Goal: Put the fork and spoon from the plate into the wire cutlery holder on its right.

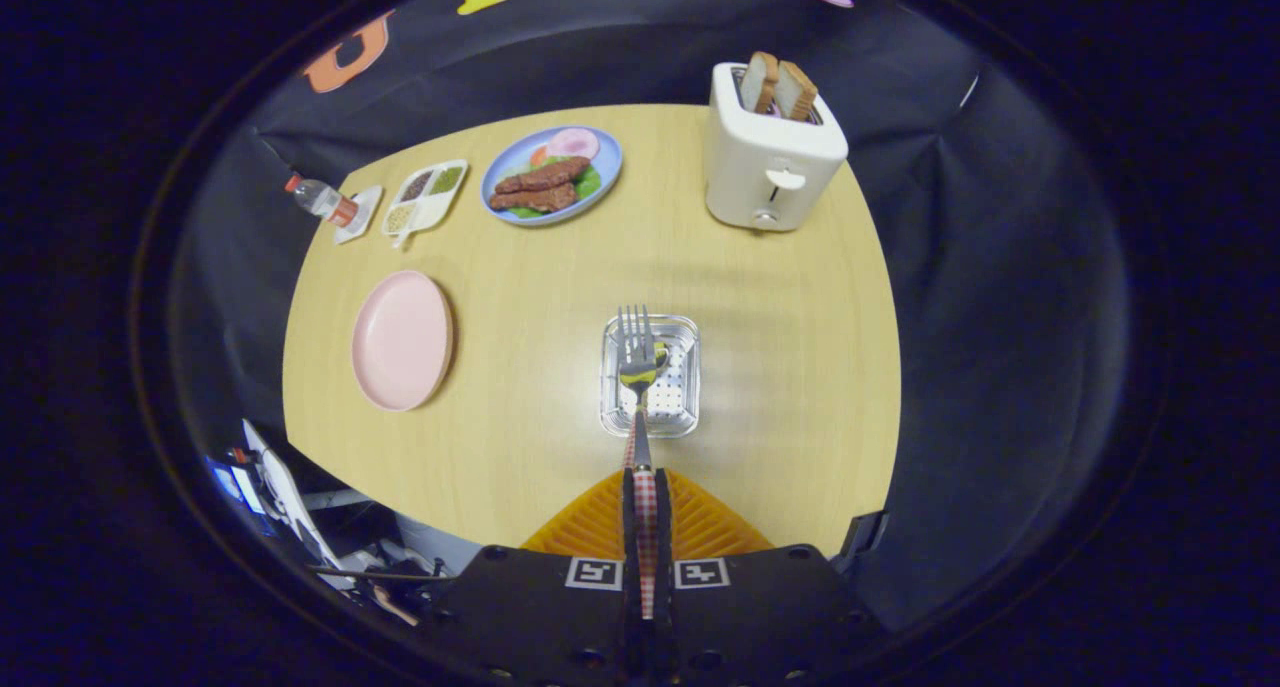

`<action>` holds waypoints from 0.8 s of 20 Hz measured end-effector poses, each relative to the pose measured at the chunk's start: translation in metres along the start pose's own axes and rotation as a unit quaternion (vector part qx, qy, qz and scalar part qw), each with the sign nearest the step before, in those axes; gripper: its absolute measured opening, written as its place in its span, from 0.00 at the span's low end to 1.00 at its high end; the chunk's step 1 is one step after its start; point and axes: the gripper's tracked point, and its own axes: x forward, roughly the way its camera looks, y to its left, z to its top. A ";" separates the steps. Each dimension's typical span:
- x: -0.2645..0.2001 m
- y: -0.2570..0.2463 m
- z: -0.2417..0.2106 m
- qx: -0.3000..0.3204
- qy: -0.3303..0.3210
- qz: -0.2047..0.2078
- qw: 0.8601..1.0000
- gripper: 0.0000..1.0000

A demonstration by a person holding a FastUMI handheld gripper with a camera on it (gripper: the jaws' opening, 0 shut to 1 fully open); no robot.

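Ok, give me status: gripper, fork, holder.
Gripper shut on fork handle. Fork tines over wire cutlery holder, a spoon already in it. Pink plate bare. Nothing blocking the holder.

counter: pale wood-grain top, smooth, kinda satin, with soft light patches showing on it
fork: shiny bare metal at the tines, handle wrapped in a checked pattern that looks like cloth or printed plastic, can't really tell which
claw: clamped tight on the fork handle, ribbed fingers, matt
wire cutlery holder: bright polished metal, perforated floor, pretty glary
pink plate: matt plastic look, smooth
blue plate: glossy, smooth rim
toaster: smooth plastic shell, light sheen
toast slices: rough, crumbly-looking faces
booth wall: matt cloth, creased
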 end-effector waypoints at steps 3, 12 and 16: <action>0.002 0.006 -0.003 0.036 0.059 0.038 0.997 0.04; 0.020 0.005 0.002 0.043 0.136 0.021 0.990 0.04; 0.026 0.008 0.012 0.046 0.145 0.009 0.988 0.04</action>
